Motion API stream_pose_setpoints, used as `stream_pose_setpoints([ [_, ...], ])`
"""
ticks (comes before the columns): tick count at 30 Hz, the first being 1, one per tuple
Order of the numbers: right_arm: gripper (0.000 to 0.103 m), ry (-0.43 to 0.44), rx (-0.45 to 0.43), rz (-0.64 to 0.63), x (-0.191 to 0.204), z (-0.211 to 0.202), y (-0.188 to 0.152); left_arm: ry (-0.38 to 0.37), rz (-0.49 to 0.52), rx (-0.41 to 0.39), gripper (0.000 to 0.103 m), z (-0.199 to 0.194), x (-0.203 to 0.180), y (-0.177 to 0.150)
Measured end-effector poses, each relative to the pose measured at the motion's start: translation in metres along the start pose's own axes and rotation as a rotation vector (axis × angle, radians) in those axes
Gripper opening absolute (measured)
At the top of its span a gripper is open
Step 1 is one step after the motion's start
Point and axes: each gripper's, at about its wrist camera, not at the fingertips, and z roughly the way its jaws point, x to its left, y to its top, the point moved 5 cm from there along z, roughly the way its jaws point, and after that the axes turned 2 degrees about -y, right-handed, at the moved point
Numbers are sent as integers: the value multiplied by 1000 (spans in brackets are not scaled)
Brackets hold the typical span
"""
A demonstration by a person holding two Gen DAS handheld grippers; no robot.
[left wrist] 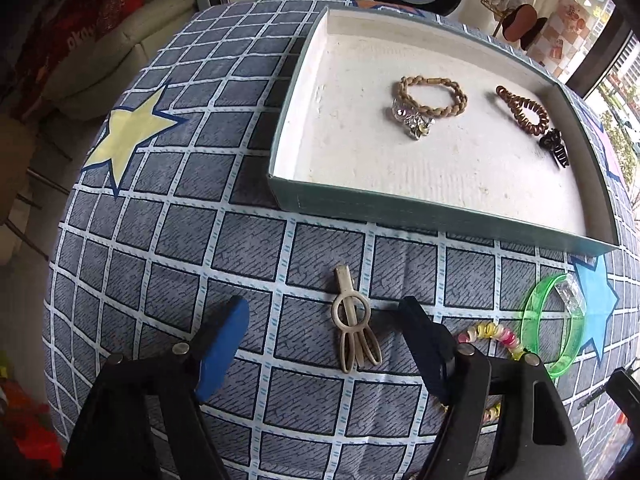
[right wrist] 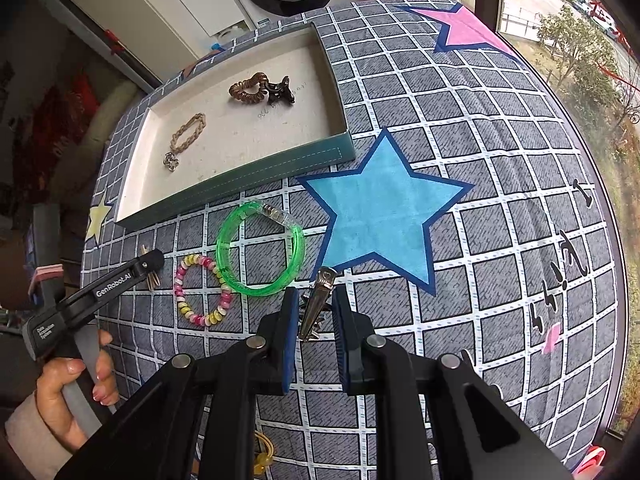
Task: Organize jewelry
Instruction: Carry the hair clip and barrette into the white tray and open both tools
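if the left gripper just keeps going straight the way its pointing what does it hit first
Most likely the beige hair clip, lying on the cloth between the open jaws of the left gripper. Past it stands the near wall of the tray. Depth is hard to judge.

Your cloth [right wrist: 440,128] is grey-blue with a white grid and blue, pink and yellow stars. Near its front edge you have a translucent green bangle [right wrist: 260,248] and a pink-yellow-white bead bracelet [right wrist: 202,290]; the tray [left wrist: 440,216] is teal outside, cream inside.
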Motion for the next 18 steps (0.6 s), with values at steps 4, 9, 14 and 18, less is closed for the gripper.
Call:
stream_pose_setpoints([
  [4,18,9,-7,-2,0,-3,3,-22,62,-20,39,12,-11,-3],
  [9,18,24,-13,-9,4,-7,10,-90,74,-32,32,25,-17,-9],
  [14,18,51,-31,-38,13,-14,24,-127,102,-81,32,16,-14,-16],
  [18,17,79,-46,-60,23,-18,42,-151,123,-134,32,-1,-23,-4],
])
